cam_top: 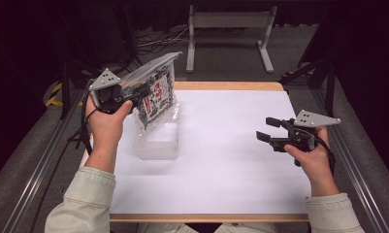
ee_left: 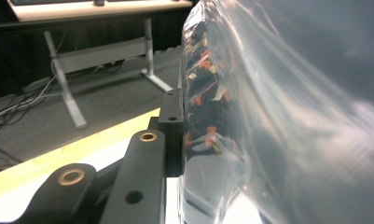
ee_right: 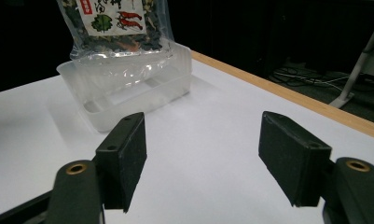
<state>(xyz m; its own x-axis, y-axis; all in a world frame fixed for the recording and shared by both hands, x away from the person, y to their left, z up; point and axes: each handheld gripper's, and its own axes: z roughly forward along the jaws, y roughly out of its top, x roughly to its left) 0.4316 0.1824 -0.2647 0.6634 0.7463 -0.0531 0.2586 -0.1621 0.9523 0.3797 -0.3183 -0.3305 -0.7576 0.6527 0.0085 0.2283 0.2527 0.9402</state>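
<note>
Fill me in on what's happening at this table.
A person works with a gripper in each hand. The left gripper is shut on a clear bag of dried food with a printed label, holding it upright over a clear plastic tub on the white table, with the bag's bottom down at the tub's opening. The right gripper is open and holds nothing, apart at the table's right side.

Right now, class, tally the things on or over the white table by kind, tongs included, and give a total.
Tongs: 2, left tongs and right tongs
Clear plastic container: 1
Printed snack bag: 1
Total: 4
</note>
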